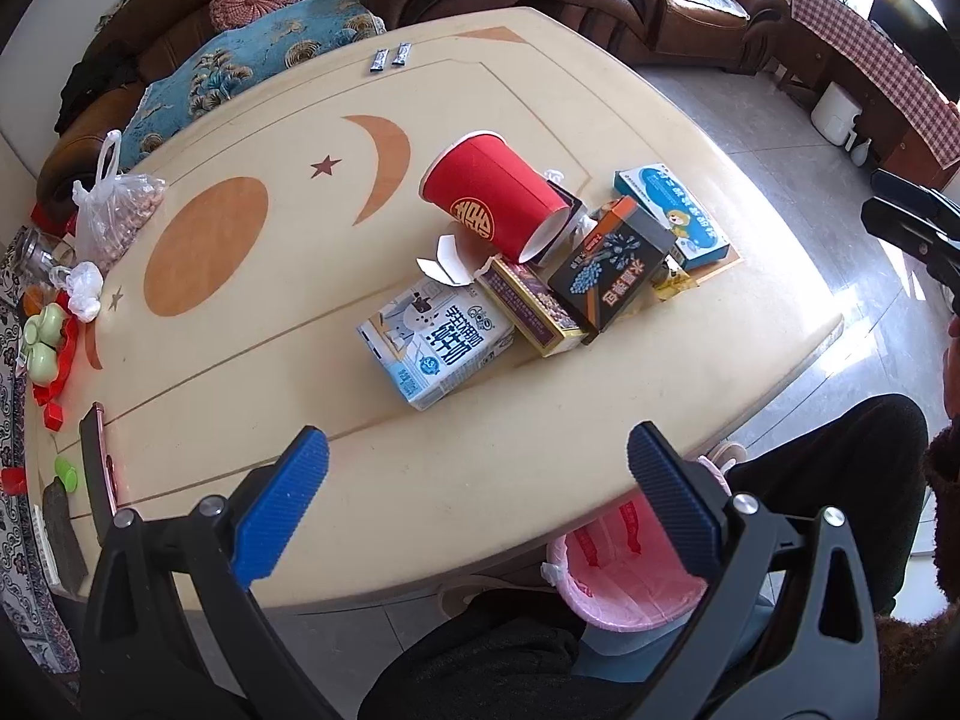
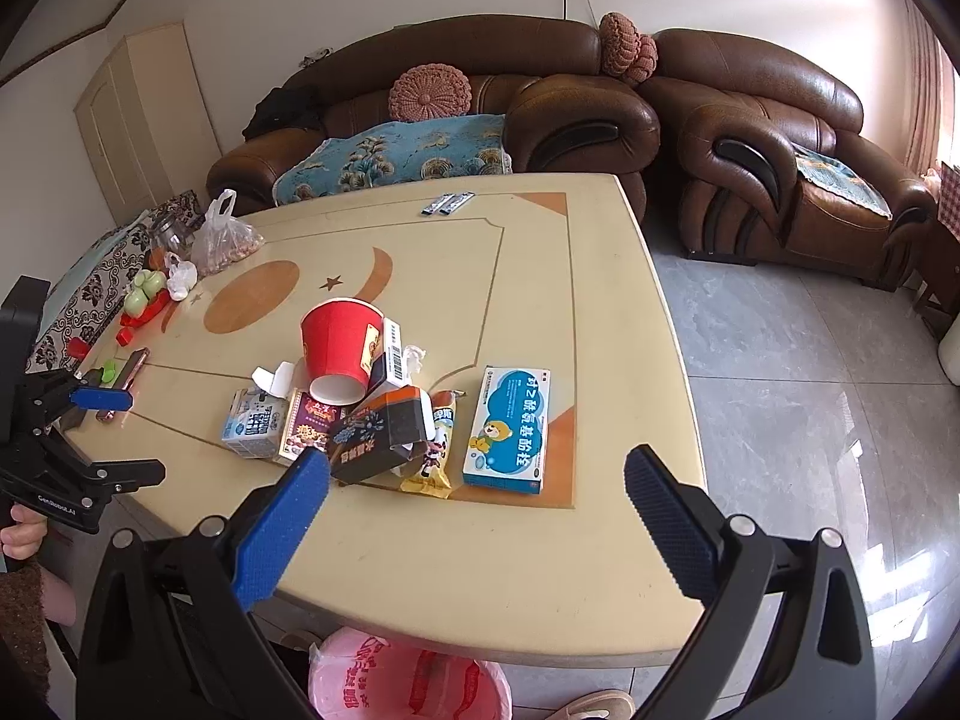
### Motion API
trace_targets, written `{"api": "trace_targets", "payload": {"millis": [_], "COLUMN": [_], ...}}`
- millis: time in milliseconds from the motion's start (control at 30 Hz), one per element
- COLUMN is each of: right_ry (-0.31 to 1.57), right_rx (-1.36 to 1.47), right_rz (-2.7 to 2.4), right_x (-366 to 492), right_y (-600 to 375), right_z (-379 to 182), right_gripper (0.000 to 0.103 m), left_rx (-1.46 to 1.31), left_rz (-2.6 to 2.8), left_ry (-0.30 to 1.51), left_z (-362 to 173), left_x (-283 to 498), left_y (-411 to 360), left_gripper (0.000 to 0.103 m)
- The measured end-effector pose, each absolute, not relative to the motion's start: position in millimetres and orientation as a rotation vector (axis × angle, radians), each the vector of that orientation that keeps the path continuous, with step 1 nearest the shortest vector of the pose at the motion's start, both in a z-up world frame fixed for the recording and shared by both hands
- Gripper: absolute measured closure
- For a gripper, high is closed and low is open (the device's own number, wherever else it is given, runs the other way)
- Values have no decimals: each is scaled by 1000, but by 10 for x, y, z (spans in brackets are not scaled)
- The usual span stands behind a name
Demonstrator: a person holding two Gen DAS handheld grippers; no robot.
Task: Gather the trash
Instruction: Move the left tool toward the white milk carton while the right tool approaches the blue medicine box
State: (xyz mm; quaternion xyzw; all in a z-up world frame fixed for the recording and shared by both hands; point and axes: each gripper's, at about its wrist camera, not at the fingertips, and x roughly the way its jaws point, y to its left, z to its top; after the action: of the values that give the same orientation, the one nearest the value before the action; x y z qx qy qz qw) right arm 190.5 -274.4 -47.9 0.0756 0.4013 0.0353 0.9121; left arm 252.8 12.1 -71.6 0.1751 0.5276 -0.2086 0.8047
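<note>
Trash pile sits mid-table (image 2: 540,570): red paper cup (image 2: 339,342) on its side atop cartons, milk carton (image 1: 438,342) nearest. Left gripper (image 1: 480,498) and right gripper (image 2: 480,516) both spread wide, holding nothing. Cup's prob. light and crushable (grip the rim gently); cartons stiffer, take across narrow sides. Pink-lined bin (image 2: 408,684) waits below the table edge.

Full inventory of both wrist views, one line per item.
paper cup: 1, red, tipped on the pile
milk carton: 1, white-blue, pile's left end
medicine box: 1, blue, pile's right end
black box: 1, mid-pile
purple box: 1, beside carton
snack wrapper: 1, yellow
sachets: 2, far edge
bag of nuts: 1, clear
phone: 1, pink
bin: 1, pink liner, under table
table: 1, cream
sofas: 2, brown
left gripper: open
right gripper: open
</note>
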Motion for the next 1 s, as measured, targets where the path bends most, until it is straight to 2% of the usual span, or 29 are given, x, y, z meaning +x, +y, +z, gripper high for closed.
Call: {"api": "trace_targets", "payload": {"millis": [1000], "right_ry": [1008], "right_rx": [134], "right_rz": [84], "right_x": [2860], "right_y": [-2680], "right_z": [-1308], "right_gripper": [6], "left_rx": [473], "left_rz": [-548], "left_ry": [1242], "left_z": [-1424], "left_x": [3252], "left_y": [39], "left_gripper": [5]}}
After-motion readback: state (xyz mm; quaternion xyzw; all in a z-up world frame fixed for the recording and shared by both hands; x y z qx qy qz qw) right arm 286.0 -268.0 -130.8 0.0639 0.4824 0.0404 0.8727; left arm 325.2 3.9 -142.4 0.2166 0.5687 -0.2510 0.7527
